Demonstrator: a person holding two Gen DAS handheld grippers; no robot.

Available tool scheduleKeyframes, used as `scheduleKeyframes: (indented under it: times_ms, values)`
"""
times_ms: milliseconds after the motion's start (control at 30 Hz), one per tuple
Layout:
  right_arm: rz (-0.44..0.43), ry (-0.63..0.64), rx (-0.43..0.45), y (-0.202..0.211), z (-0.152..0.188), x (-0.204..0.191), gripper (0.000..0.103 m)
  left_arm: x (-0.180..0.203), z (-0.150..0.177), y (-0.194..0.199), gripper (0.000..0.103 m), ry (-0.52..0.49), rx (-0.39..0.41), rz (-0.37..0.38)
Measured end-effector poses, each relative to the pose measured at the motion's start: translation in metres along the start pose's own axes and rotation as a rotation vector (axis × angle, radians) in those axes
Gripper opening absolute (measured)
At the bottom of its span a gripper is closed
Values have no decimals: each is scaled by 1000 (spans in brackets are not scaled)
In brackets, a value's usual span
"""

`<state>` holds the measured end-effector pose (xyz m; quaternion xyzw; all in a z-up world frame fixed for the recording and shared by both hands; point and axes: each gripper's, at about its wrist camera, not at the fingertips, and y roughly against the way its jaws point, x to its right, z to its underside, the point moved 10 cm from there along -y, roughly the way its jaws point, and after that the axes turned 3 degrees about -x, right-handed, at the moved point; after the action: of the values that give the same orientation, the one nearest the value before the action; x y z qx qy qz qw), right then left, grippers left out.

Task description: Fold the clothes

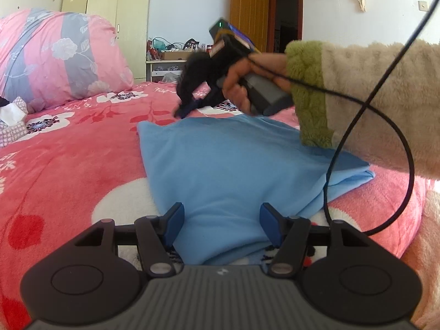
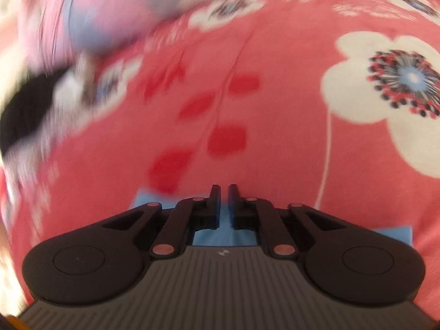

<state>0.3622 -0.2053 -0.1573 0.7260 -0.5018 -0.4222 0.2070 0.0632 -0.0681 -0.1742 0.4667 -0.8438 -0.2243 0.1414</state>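
Observation:
A light blue garment [image 1: 228, 165] lies folded flat on the pink flowered bedspread [image 1: 71, 170]. My left gripper [image 1: 222, 220] is open at the garment's near edge, its blue-padded fingers spread with the cloth between them. My right gripper [image 1: 184, 110] shows in the left wrist view, held in a hand over the garment's far edge and blurred. In the right wrist view my right gripper [image 2: 224, 198] has its fingers nearly together with nothing between them, and a strip of the blue garment [image 2: 214, 236] shows beneath them.
A large pink and grey pillow [image 1: 55, 55] sits at the bed's far left. A black cable [image 1: 385, 115] loops over the garment's right side. A cabinet [image 1: 121, 22], a cluttered shelf [image 1: 170, 55] and a doorway [image 1: 283, 13] stand behind the bed.

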Motion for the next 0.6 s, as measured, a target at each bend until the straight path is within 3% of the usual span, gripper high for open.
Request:
scheduleKeyframes:
  times_ms: [100, 133, 233, 367, 400, 500, 600]
  values:
    - [-193, 67, -110, -1, 16, -39, 13, 0, 0, 0, 62, 0, 3, 3]
    - [-214, 87, -150, -6, 24, -47, 15, 0, 1, 0, 62, 0, 4, 4]
    - [-147, 114, -179, -28, 31, -48, 12, 0, 0, 1, 62, 1, 2, -1]
    - [-55, -54, -1, -8, -8, -12, 17, 0, 0, 2, 62, 5, -3, 2]
    - [-74, -85, 25, 5, -13, -5, 17, 0, 0, 3, 62, 8, -3, 6]
    - [-153, -38, 15, 56, 1, 1, 19, -2, 0, 4, 63, 26, -4, 19]
    - [-99, -5, -68, 76, 38, 29, 24, -3, 0, 4, 63, 40, -6, 29]
